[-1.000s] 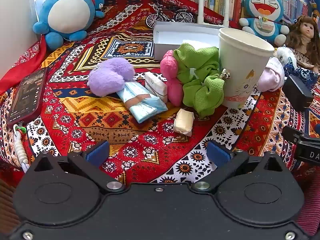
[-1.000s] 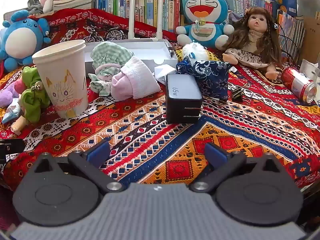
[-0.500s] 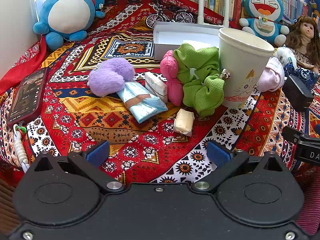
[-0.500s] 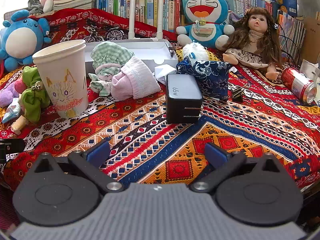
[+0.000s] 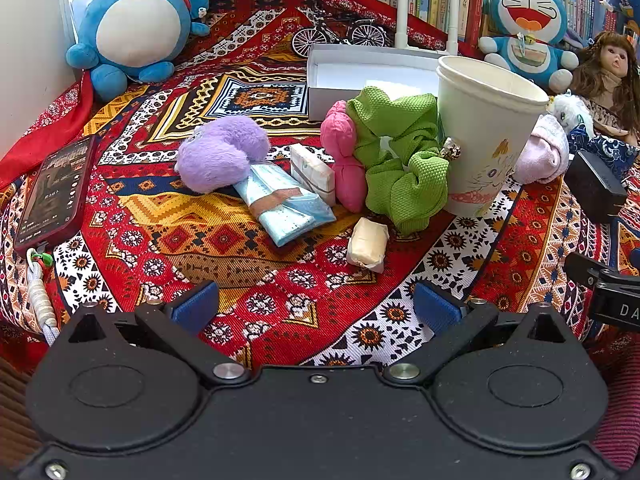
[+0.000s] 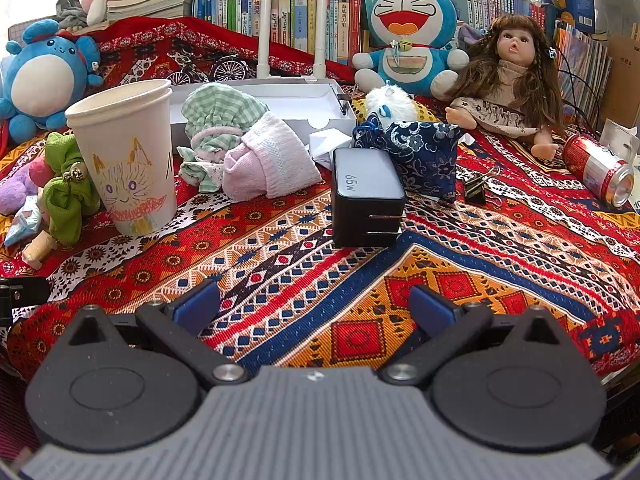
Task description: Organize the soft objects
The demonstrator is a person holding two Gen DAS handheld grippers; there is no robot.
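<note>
- Hovering low over the patterned cloth [image 5: 224, 236], the left gripper [image 5: 316, 306] has its blue-padded fingers spread wide with nothing between them.
- The right gripper [image 6: 314, 306] hangs the same way over its side of the cloth, fingers released and empty.
- Just ahead of the left gripper lies a small cream wrapped block [image 5: 367, 245], apart from the pile behind it.
- Behind that sits a cluster of soft things: a light blue folded mask [image 5: 280, 208] lying flat, a purple fluffy scrunchie [image 5: 222, 152] touching its far end, a small tissue pack [image 5: 313, 172], a pink scrunchie [image 5: 344, 156] and a green scrunchie [image 5: 404, 164] pressed together.
- The green scrunchie leans against an upright paper cup [image 6: 126, 156] with a cat drawn on it.
- Ahead of the right gripper a black charger [image 6: 366, 196] lies with its prongs facing the camera, a blue floral pouch [image 6: 428, 156] just behind it.
- A pink cloth [image 6: 268, 160] and a green checked cloth [image 6: 218, 120] lie heaped between cup and charger.
- Farther back is an open white box [image 5: 360, 76].
- A phone [image 5: 52, 192] lies at the left edge.
- At the rear sit a round blue plush [image 5: 136, 24], a blue cat plush [image 6: 412, 28] and a doll [image 6: 516, 84], with books behind.
</note>
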